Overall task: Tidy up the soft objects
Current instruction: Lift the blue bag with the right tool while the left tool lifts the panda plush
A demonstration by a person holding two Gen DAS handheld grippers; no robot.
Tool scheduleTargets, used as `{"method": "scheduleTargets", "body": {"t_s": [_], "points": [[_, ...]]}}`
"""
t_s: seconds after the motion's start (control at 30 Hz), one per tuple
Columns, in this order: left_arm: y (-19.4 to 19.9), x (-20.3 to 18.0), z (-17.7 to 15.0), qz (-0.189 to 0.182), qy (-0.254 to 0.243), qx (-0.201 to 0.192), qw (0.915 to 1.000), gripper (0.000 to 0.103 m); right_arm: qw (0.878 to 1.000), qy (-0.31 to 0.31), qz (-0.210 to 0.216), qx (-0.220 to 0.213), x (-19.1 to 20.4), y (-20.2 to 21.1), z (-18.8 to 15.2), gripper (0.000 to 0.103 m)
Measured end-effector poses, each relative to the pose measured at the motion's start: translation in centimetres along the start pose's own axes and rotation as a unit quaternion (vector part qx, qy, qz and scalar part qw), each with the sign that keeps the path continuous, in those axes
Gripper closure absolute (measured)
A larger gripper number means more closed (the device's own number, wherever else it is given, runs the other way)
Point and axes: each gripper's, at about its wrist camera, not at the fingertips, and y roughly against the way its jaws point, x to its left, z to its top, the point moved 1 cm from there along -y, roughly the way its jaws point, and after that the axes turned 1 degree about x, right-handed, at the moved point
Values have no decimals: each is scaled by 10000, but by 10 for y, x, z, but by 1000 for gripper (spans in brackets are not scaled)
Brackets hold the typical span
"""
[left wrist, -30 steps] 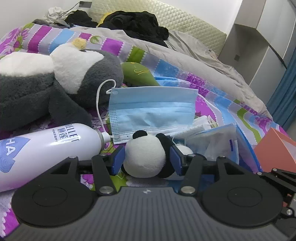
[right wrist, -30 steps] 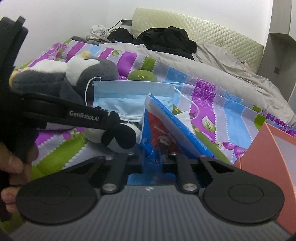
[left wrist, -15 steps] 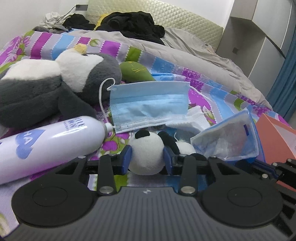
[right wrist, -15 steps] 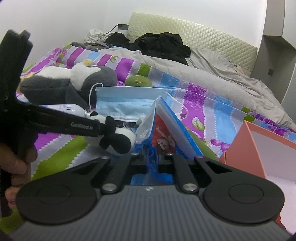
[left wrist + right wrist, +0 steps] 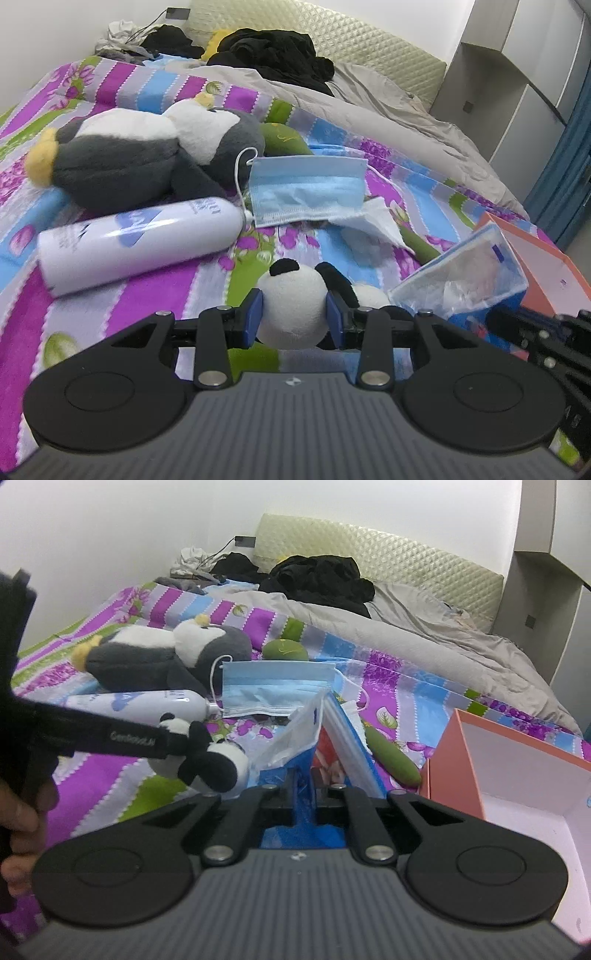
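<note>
Left tongs (image 5: 294, 319) clamped partway on small panda plush (image 5: 291, 306), head up toward camera, body trailing right, lifted over striped bed (image 5: 140, 291). Right tongs (image 5: 303, 788) pinched shut on blue tissue pack (image 5: 295, 738), long axis upright, beside orange box (image 5: 517, 760).

My feeds are evenly lit by soft indoor light, with a cool, slightly bluish cast. Shadows are faint, only thin ones under the bottle (image 5: 140, 243) and penguin (image 5: 147, 155). I see a glossy streak of glare along the bottle. Both fisheye views bend the scene hard: the headboard (image 5: 384, 561) bows and the cabinet (image 5: 517, 85) leans at the right. Near things smear with motion blur, the bag (image 5: 461, 273) most. The far wall (image 5: 110, 535) looks washed out.
</note>
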Motion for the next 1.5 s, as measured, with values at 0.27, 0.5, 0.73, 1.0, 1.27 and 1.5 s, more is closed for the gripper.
{"method": "scheduleTargets", "body": {"t_s": [0.27, 0.5, 0.73, 1.0, 1.27, 1.5], "points": [[47, 1, -25, -23, -113, 120, 9999, 60, 9994, -313, 103, 107, 4, 39, -1, 94], [69, 7, -53, 25, -96, 271, 9996, 60, 9900, -1201, 544, 507, -6, 41, -6, 94], [69, 24, -62, -20, 180, 328, 9993, 55, 9895, -1318, 176, 570, -15, 19, -14, 91], [71, 22, -66, -77, 237, 312, 9992, 42, 9913, -1200, 109, 528, -24, 23, -13, 57], [69, 26, -76, 49, 461, 324, 9984, 39, 9933, -850, -41, 781, -16, 15, -34, 40], [66, 30, -77, 155, 614, 374, 9973, 38, 9945, -696, -185, 763, -10, 2, -48, 40]]}}
